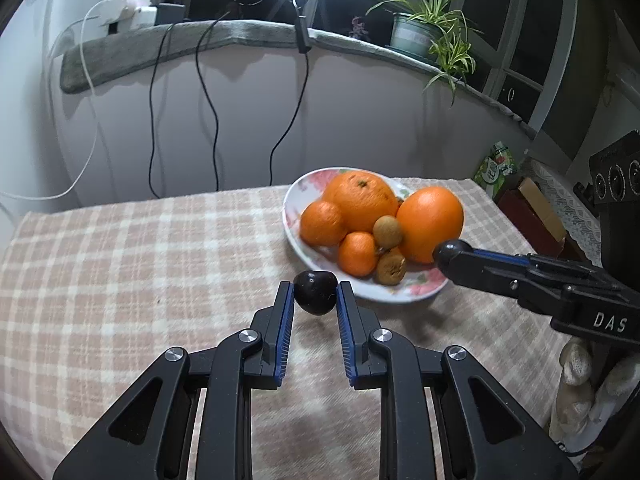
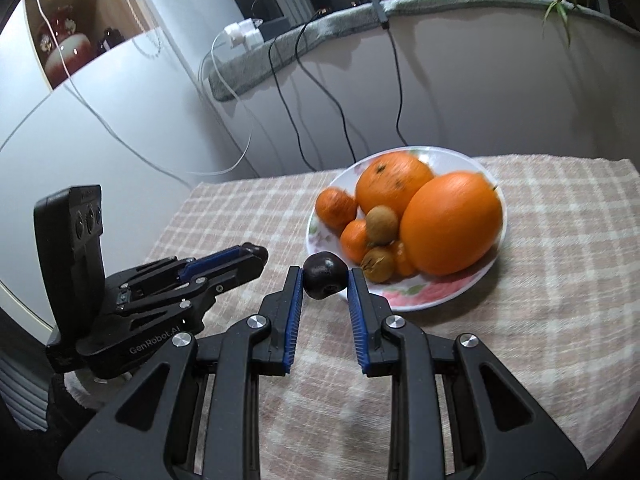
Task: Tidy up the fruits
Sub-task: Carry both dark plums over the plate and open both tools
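My left gripper [image 1: 315,287] is shut on a small dark round fruit [image 1: 315,298], held above the checked cloth just in front of the plate. My right gripper [image 2: 325,271] is shut on a second dark round fruit [image 2: 325,278], near the plate's front left rim. The floral plate [image 1: 400,294] [image 2: 436,296] carries two large oranges [image 1: 430,222] [image 2: 452,222], small mandarins [image 1: 357,254] [image 2: 335,207] and brown longan-like fruits [image 1: 387,232] [image 2: 382,220]. The right gripper [image 1: 454,254] reaches in from the right in the left wrist view. In the right wrist view the left gripper [image 2: 258,256] sits at the left.
A pink and cream checked cloth [image 1: 140,264] covers the table. Behind it runs a curved white wall with hanging cables [image 1: 208,100] under a grey padded sill. A potted plant [image 1: 424,28] stands on the sill, and boxes [image 1: 536,208] lie past the table's right edge.
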`<state>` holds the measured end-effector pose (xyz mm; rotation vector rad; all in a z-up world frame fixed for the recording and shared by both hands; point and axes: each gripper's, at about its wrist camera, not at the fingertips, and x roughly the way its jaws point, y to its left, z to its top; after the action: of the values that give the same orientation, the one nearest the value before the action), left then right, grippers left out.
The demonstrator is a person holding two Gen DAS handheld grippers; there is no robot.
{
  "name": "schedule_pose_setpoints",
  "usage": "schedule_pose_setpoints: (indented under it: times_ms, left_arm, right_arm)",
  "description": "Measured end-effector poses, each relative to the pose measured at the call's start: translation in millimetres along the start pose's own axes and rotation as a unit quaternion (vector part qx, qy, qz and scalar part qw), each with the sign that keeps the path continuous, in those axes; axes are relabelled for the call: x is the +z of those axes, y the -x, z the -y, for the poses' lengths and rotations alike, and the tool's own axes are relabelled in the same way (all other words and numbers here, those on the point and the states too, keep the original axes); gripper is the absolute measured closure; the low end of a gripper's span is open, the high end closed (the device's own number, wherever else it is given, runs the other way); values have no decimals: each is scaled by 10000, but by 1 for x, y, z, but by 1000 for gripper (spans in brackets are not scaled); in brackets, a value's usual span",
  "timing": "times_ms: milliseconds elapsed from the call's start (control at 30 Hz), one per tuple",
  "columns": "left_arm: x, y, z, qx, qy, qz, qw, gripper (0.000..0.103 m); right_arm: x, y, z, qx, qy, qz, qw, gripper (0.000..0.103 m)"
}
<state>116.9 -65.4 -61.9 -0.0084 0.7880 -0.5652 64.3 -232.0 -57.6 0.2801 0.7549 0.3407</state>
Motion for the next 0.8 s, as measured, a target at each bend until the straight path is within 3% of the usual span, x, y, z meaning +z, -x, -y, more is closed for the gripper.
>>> schedule_pose_setpoints:
  times_ms: [467,800]
  left_arm:
    - [37,-21,16,-67,-112,157,9998,83]
    - [59,-43,6,-30,23,156,9999,83]
  right_arm:
    - [40,16,41,-223,33,337,9992,79]
    - [72,0,72,-428,56,314,9986,79]
